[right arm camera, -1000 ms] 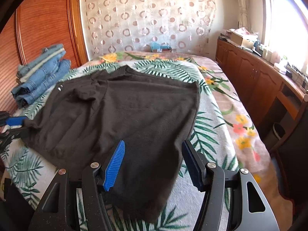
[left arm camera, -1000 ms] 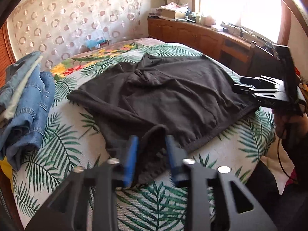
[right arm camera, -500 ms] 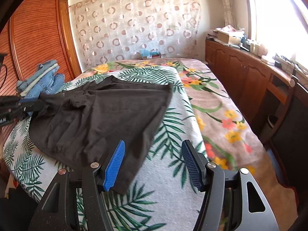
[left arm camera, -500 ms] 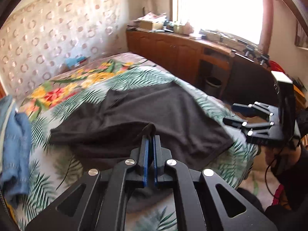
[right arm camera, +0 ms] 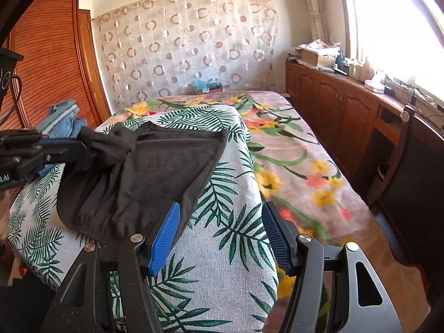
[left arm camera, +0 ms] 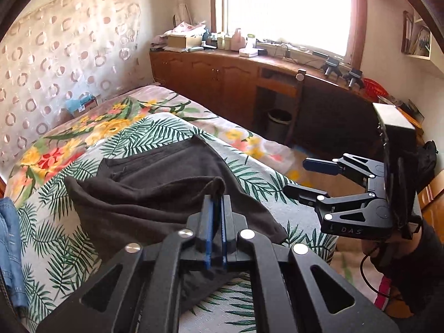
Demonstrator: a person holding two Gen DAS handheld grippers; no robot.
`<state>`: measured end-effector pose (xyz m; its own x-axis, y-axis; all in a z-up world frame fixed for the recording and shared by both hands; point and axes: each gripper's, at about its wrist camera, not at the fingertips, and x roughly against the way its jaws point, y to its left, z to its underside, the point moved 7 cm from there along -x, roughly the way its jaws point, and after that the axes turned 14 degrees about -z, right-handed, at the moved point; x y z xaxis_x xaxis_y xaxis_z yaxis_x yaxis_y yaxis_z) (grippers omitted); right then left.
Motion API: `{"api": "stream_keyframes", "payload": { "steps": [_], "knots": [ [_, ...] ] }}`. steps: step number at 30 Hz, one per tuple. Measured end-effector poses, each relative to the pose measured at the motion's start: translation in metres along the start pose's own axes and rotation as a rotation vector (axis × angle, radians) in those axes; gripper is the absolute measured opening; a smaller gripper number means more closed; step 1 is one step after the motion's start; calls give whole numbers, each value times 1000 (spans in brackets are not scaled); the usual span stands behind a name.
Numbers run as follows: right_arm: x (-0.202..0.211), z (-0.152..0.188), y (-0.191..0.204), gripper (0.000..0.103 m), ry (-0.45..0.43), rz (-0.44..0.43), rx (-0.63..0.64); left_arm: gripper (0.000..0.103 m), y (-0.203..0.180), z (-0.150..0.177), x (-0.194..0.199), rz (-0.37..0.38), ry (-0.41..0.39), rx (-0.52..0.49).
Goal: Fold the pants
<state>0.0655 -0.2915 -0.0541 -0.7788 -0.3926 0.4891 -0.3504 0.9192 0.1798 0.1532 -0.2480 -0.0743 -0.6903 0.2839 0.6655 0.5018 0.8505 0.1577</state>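
Pants (left arm camera: 155, 194) on bed (right arm camera: 222, 249); one edge pinched in L tool (left arm camera: 216, 202), lifted so cloth can be drawn over for fold. R tool (right arm camera: 219, 233) held agape beside hem, nothing gripped.

Not much to read here honestly. The only clear lettering is "DAS", in pale capitals on the black body of the right gripper (left arm camera: 302, 177), down around 4 o'clock in the left wrist view. In the right wrist view there's a cut-off bit of white lettering on the left gripper (right arm camera: 83, 145) at the frame's 9 o'clock edge, looks like "AI" but too cropped to be sure. Nothing else legible.
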Motion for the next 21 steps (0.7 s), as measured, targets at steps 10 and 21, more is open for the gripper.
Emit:
{"api": "stream_keyframes", "payload": {
  "steps": [10,21],
  "knots": [
    [-8,-4,12,63,8,-30,31,42,23,9,10,-62,17,39],
    [-21,-6,29,63,30,-88,68,79,64,38,15,-124,6,107]
  ]
}}
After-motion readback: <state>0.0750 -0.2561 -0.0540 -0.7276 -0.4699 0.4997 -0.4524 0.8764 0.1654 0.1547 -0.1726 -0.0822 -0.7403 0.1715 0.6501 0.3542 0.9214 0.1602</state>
